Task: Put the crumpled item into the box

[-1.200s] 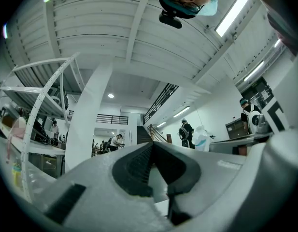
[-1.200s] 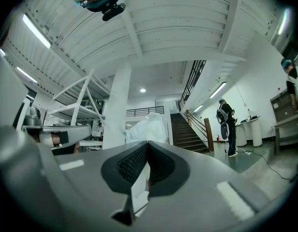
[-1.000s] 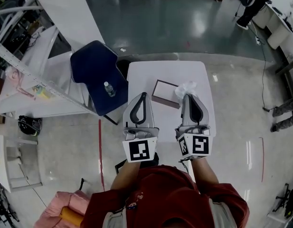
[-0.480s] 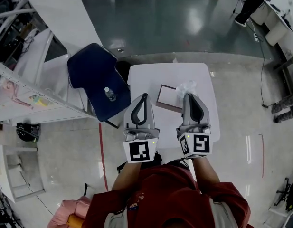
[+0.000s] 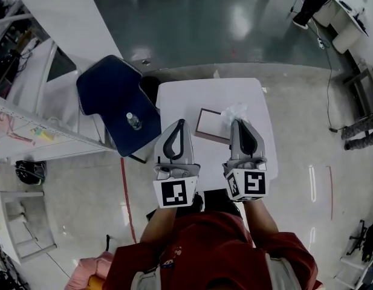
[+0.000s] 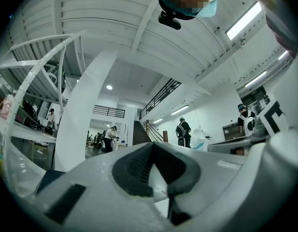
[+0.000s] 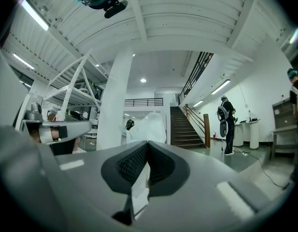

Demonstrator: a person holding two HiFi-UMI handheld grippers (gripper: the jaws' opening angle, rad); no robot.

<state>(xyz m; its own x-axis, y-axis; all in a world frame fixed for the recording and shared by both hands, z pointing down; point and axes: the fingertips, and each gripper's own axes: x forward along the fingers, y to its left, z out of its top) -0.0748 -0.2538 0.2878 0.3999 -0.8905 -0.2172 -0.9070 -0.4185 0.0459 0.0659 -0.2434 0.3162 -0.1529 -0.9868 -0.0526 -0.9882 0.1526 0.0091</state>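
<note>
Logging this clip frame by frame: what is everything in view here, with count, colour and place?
table: one, white, centre of the head view
box: one, brown rim, pale inside, on the table
crumpled item: one, white, right of the box, just past the right tool's tip
chair: one, dark blue, left of the table
bottle: one, clear, on the chair
shelving: white, far left
left tool: grey, jaws together, over the table's near side
right tool: grey, jaws together
shirt: red, bottom edge
</note>
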